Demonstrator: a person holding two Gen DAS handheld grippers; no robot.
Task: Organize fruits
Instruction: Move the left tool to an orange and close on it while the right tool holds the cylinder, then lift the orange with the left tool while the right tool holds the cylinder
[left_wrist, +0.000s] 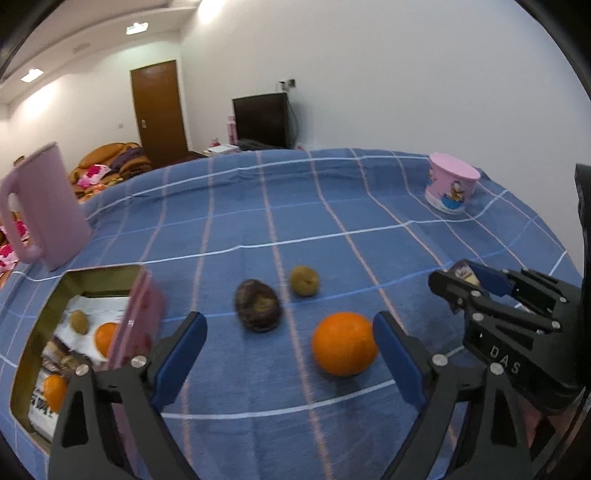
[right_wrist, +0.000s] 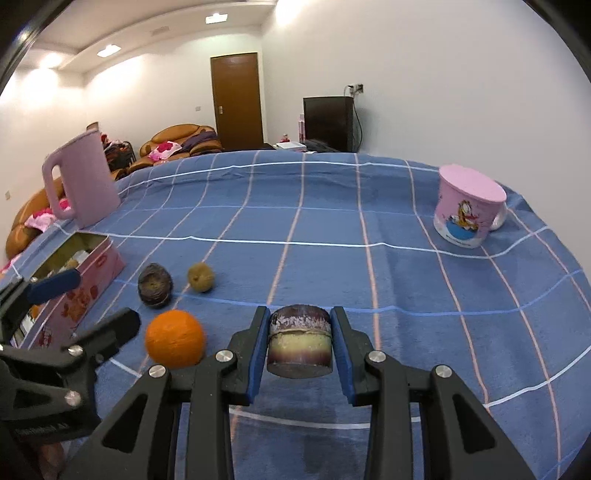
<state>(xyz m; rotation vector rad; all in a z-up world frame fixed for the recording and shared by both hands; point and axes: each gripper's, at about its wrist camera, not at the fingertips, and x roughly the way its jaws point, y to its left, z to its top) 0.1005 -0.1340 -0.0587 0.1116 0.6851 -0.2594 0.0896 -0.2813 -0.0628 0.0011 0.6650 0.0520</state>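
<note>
With several fruits already lying in the open pink rectangular tin (left_wrist: 142, 314), the right gripper (right_wrist: 300, 341) is pinching a purple sugarcane chunk (right_wrist: 299, 343) while the left gripper (left_wrist: 290, 354) is hovering spread near the round orange (left_wrist: 344, 343), leaving the dark purple fruit (left_wrist: 258, 304) and the greenish-brown fruit (left_wrist: 304, 280) waiting on the blue checked tablecloth (left_wrist: 332, 229).

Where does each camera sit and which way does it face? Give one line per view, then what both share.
Left wrist: sits on the left gripper, open, looking across the blue checked tablecloth at the round orange fruit; the right gripper shows at right.
Right wrist: sits on the right gripper, shut on a short purple-and-yellow cylindrical piece; the left gripper shows at left.
Shared: orange, dark purple round fruit, pink cartoon mug, pink rectangular tin box.
</note>
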